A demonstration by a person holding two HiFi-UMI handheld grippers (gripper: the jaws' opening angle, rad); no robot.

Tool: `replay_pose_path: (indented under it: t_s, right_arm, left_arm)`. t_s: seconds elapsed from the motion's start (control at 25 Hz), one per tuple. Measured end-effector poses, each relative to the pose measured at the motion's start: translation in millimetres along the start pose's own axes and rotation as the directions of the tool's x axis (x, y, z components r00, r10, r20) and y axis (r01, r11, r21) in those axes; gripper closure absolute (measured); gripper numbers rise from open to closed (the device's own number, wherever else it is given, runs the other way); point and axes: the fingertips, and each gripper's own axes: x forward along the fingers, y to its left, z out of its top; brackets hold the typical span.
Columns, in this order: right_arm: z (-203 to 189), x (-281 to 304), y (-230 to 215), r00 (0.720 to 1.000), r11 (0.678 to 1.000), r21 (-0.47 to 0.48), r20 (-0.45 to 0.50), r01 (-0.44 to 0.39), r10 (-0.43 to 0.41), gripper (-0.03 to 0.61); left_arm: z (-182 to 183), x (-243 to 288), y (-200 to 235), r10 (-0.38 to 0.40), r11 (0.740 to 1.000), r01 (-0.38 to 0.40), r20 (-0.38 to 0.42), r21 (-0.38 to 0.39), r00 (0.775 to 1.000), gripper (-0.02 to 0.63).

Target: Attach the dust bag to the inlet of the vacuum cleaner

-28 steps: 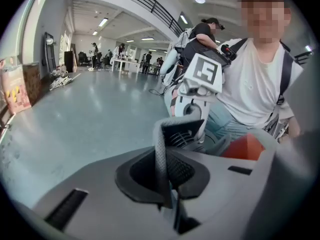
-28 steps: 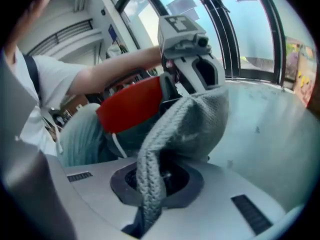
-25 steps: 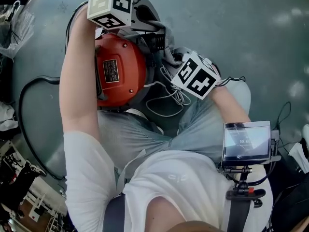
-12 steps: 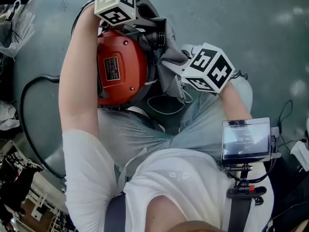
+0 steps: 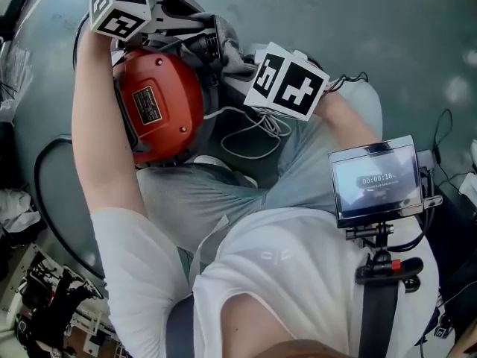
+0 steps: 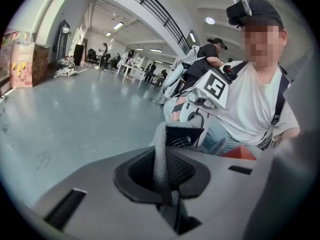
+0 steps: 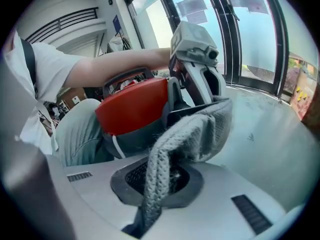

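A red vacuum cleaner (image 5: 156, 110) rests on the person's lap, its black inlet (image 5: 205, 43) at the top. The grey knitted dust bag (image 5: 235, 51) hangs between both grippers beside that inlet. My left gripper (image 5: 203, 34) reaches in from the left. A strip of the bag's cloth (image 6: 160, 159) is pinched in its jaws, which are opening, and the bag's black collar (image 6: 184, 134) shows just beyond. My right gripper (image 5: 240, 60) comes from the right and is shut on a fold of the dust bag (image 7: 200, 129). Behind that fold sits the red vacuum cleaner (image 7: 132, 106).
A white cord (image 5: 253, 129) lies looped on the person's jeans. A black hose (image 5: 41, 200) curves over the grey floor at the left. A small monitor (image 5: 376, 181) is mounted on the person's chest at the right. Clutter lies at the lower left.
My right gripper has lifted a little with the bag's cloth and drawn closer to the inlet. My left gripper has rolled at the vacuum's top. The head view has shifted.
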Motion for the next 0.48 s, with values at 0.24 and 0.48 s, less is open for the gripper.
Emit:
replay_pose_path:
  t_s: [0.24, 0.48]
  right_arm:
    - [4.7, 2.2, -4.1, 0.998, 0.997, 0.066, 0.052, -0.034, 0.030, 0.559]
    - [-13.3, 25.3, -16.4, 0.990, 0.990, -0.053, -0.037, 0.131, -0.133, 0.558]
  left_arm:
    - [-2.2, 1.5, 2.1, 0.029, 0.999, -0.028, -0.049, 0.017, 0.998, 0.579]
    - [10.0, -7.9, -11.3, 0.017, 0.995, -0.016, -0.009, 0.101, 1.000, 0.578]
